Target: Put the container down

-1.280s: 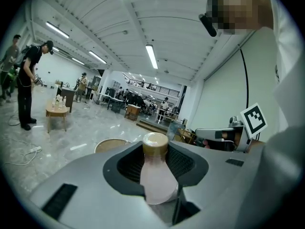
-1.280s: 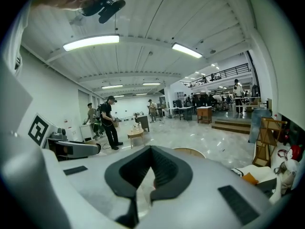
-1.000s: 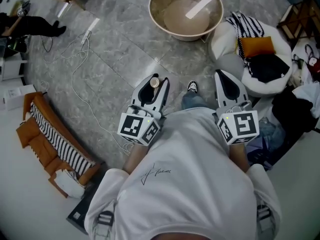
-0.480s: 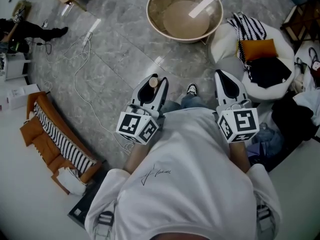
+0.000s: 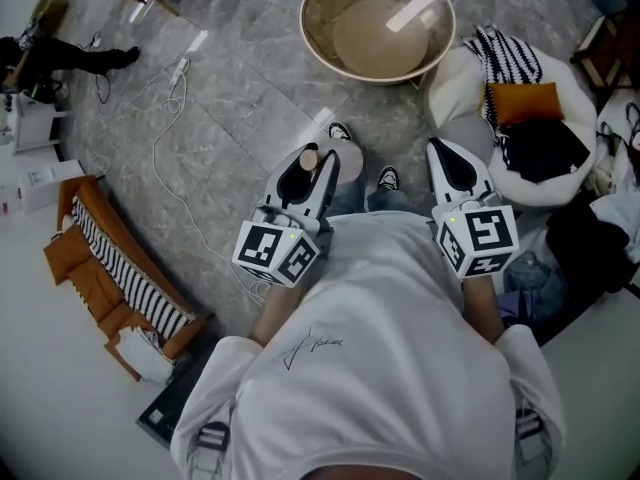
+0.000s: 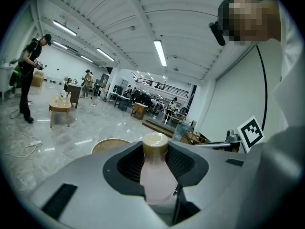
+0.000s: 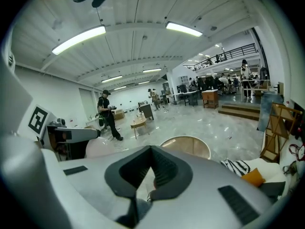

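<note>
Pale pink with a tan cap, the bottle [image 5: 308, 160] sits in the head view between the jaws of the left hand-held gripper [image 5: 314, 164]. It is held in front of the person's white shirt [image 5: 390, 348] and above the grey marble floor [image 5: 230, 98]. The right hand-held gripper [image 5: 446, 160] is level with the left one. A round tan tub [image 5: 378, 23] stands on the floor ahead of both.

In the left gripper view, the left hand-held gripper [image 6: 156, 162] has its jaws partly apart and pressed against both sides of the bottle [image 6: 155, 175], whose cap points away from the camera.

In the right gripper view, the right hand-held gripper [image 7: 151, 152] has its jaw tips together and holds nothing. The tub [image 7: 187, 147] shows beyond them.
</note>
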